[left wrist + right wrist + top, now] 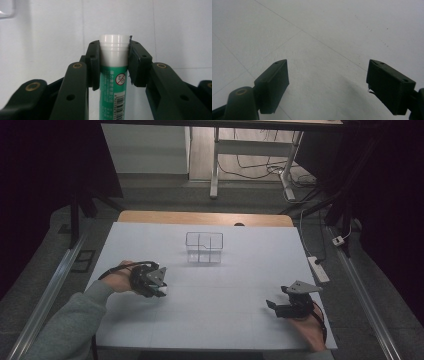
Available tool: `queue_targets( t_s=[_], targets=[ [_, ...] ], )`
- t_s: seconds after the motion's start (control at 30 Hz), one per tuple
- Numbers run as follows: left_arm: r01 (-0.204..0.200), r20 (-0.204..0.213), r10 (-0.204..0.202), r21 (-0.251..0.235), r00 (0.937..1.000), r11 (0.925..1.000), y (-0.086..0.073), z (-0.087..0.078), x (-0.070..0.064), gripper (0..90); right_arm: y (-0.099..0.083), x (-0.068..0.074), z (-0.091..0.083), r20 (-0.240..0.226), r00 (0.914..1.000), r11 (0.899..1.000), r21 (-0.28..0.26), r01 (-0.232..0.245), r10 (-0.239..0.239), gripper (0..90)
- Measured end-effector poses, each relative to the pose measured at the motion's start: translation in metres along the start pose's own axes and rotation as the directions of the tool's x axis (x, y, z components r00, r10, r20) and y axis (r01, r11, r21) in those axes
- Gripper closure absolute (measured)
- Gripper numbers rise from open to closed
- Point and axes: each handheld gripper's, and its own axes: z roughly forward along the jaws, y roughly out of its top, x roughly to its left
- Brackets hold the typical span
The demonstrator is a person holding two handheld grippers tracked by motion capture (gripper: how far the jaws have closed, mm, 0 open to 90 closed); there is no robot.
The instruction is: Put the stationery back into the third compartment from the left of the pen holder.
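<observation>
My left tongs (114,63) clamp the white-capped green plastic tube (114,82). My right tongs (327,87) stand open over the white bench (324,32).

A clear plastic box (204,248) with compartments stood near the far edge of the white tabletop (225,320), midway across.

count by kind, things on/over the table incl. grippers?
Grippers: 2, left gripper and right gripper
Green-and-white tube: 1, clamped in the left gripper
Clear divided box: 1
Total: 4
</observation>
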Motion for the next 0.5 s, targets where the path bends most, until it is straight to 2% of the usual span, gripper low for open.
queue_targets(
  t_s=[0.17,0.27,0.37,0.5],
  targets=[
    [0.066,-0.035,-0.068,-0.055,0.9971,0.9963,-0.005,-0.009,0.003,64.5,0.0,0.0,0.0,-0.001,1.0,1.0,-0.004,0.0,0.0,17.6],
    [0.117,-0.059,-0.123,-0.094,0.9906,0.9887,-0.008,-0.014,0.005,64.5,0.0,0.0,0.0,0.009,1.0,1.0,0.004,0.002,-0.002,17.6],
    [0.161,-0.09,-0.176,-0.154,0.9802,0.9748,-0.01,-0.019,0.007,64.5,0.0,0.0,0.0,0.003,1.0,1.0,0.005,0.002,-0.002,17.6],
    [0.212,-0.126,-0.239,-0.196,0.9627,0.9573,-0.009,-0.026,0.01,64.5,0.0,0.0,0.0,0.011,0.9999,1.0,0.003,0.001,-0.001,17.6]
  ],
)
